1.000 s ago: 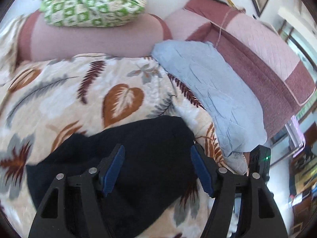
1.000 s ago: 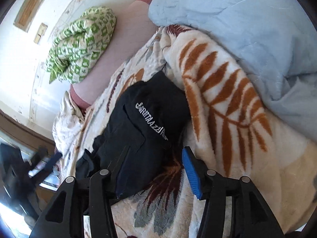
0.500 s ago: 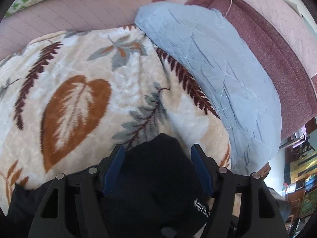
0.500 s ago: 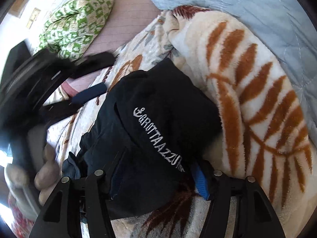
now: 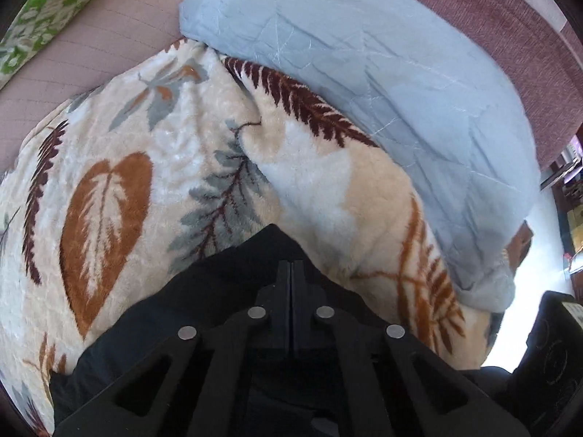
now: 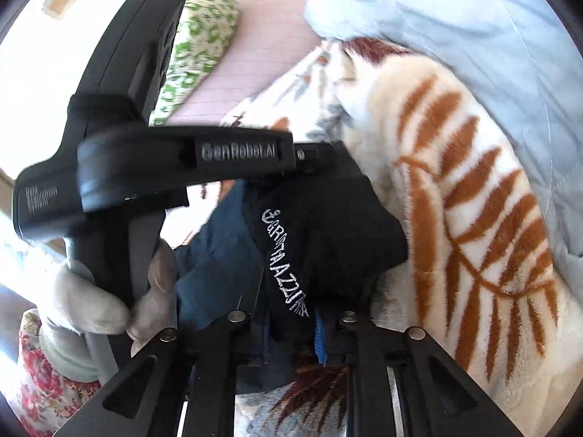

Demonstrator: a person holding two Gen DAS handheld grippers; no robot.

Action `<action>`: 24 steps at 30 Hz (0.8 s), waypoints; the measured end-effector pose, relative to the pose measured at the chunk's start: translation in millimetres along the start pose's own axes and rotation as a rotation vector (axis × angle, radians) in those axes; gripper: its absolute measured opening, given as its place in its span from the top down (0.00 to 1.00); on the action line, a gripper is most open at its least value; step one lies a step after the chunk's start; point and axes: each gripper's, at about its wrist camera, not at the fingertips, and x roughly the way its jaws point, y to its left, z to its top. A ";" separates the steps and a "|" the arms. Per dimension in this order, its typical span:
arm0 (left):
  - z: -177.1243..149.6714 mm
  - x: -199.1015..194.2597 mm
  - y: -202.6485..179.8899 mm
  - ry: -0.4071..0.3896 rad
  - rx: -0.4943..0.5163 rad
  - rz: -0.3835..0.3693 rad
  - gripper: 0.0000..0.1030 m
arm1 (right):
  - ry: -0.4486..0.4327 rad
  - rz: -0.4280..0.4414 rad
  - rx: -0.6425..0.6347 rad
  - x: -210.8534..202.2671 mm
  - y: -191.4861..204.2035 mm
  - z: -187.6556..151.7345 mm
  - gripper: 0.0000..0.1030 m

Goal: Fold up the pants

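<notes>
A: What does the left wrist view give that the right one lacks?

B: It shows the left gripper [image 5: 291, 273] with its jaws pressed fully together, and the black pants [image 5: 204, 302] bunched under and around them. The fabric looks pinched between the jaws, though the contact itself is hidden. Beyond lie the leaf-print blanket [image 5: 145, 153], the pale blue quilt [image 5: 382, 83] and the maroon sofa back [image 5: 510, 36].

A: And the right wrist view?

B: It shows the pants [image 6: 328, 240] from the side, with white embroidered lettering on a folded flap and a bluer layer beneath. The left gripper [image 6: 313, 156] crosses the frame above them, held by a gloved left hand [image 6: 120, 298]. The right gripper [image 6: 291, 331] has its jaws partly closed with the pants' near edge between them. Whether they actually clamp the cloth, I cannot tell.

A: Where are the edges, and how much room is there?

B: The pants lie on the blanket on the sofa seat, near the quilt, where the blanket humps up beside them. To the other side the blanket lies flatter and open. A green-patterned cushion [image 6: 196, 43] sits at the far end against the wall.

A: So the pants relative to the jaws?

B: Directly at both jaw tips, the left from above, the right at the near edge.
</notes>
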 end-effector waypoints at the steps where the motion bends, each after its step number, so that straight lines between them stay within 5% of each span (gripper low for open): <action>1: -5.0 -10.6 2.5 -0.019 -0.010 -0.020 1.00 | -0.006 0.010 -0.012 -3.5 4.4 -1.3 0.83; 10: -49.8 -96.0 42.9 -0.161 -0.152 -0.094 1.00 | -0.018 0.045 -0.247 -16.1 98.4 -15.8 0.84; 16: -102.8 -172.4 104.5 -0.326 -0.324 -0.101 1.00 | 0.033 0.074 -0.432 -16.1 170.3 -38.6 0.84; 21: -177.3 -219.6 159.0 -0.443 -0.472 -0.044 0.86 | 0.141 0.066 -0.586 21.3 227.3 -74.9 0.85; 24: -223.1 -226.8 185.5 -0.478 -0.582 -0.053 0.69 | 0.257 0.040 -0.668 64.4 246.9 -105.0 0.80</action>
